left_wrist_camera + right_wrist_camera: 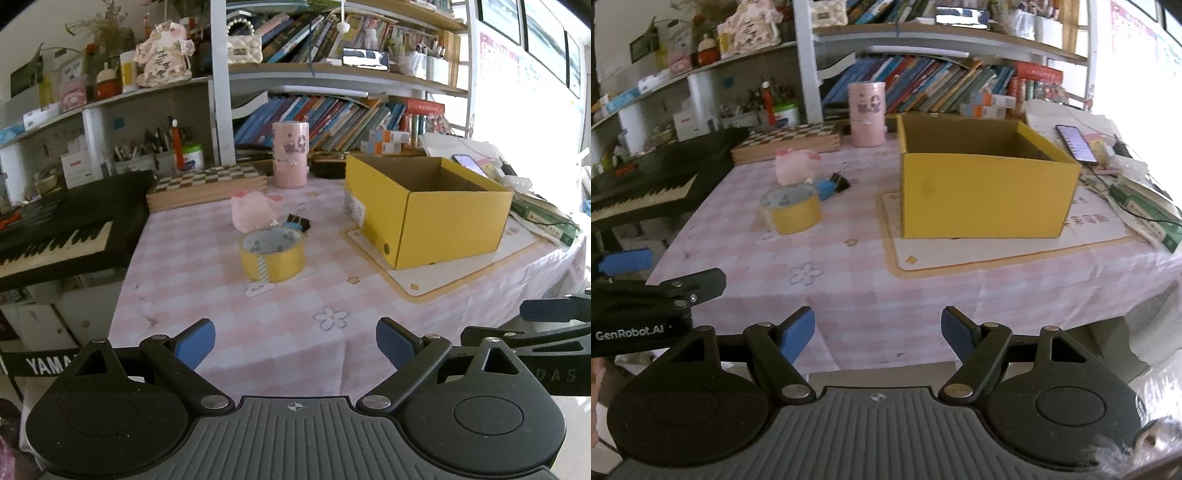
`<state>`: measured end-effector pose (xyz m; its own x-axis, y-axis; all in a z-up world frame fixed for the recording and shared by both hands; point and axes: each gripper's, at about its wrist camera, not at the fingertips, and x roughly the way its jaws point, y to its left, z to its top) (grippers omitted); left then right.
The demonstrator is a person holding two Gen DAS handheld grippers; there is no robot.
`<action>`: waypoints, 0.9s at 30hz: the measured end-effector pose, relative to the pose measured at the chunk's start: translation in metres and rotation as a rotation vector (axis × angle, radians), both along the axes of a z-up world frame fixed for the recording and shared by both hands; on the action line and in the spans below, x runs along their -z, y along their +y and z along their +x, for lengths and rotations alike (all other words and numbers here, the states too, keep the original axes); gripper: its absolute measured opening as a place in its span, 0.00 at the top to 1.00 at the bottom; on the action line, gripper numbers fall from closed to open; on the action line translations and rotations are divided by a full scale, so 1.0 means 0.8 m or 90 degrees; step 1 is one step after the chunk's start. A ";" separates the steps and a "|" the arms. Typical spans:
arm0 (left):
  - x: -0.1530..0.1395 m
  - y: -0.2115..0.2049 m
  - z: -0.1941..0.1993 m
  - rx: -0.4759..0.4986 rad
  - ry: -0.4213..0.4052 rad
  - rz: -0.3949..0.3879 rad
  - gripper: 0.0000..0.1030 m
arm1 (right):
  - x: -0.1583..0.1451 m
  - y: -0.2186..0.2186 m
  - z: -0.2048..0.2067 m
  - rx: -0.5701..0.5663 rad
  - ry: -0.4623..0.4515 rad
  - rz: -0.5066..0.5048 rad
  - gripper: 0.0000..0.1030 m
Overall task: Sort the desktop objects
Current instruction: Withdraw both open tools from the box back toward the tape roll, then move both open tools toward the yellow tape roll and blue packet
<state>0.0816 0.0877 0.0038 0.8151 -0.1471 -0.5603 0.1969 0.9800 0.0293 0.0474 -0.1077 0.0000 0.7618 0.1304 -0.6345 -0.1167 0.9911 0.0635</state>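
Grippers first: our left gripper and right gripper hover off the table's near edge, jaws spread, blue pads holding nothing. We see a pink checked cloth covering the table. Mid-table the yellow tape roll sits flat, a glossy ring with its axis upright. Just behind it lie black binder clips and a soft pink plush. Toward the right edge the yellow cardboard box stands open-topped on a white mat. At the far edge we see a pink cylindrical tin upright.
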 end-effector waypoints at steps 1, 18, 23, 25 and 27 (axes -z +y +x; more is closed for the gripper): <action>0.000 0.003 -0.001 -0.001 0.001 0.001 0.07 | 0.000 0.004 0.000 -0.005 0.000 0.000 0.28; 0.002 0.043 -0.003 -0.037 0.005 -0.005 0.07 | -0.001 0.046 0.005 -0.049 0.002 -0.010 0.27; 0.002 0.051 -0.002 -0.044 0.002 -0.006 0.07 | -0.002 0.054 0.008 -0.056 0.001 -0.013 0.27; 0.002 0.054 -0.002 -0.048 0.001 -0.007 0.07 | -0.002 0.057 0.009 -0.059 0.001 -0.015 0.27; 0.002 0.058 -0.002 -0.052 0.000 -0.009 0.07 | -0.002 0.062 0.009 -0.063 0.001 -0.017 0.27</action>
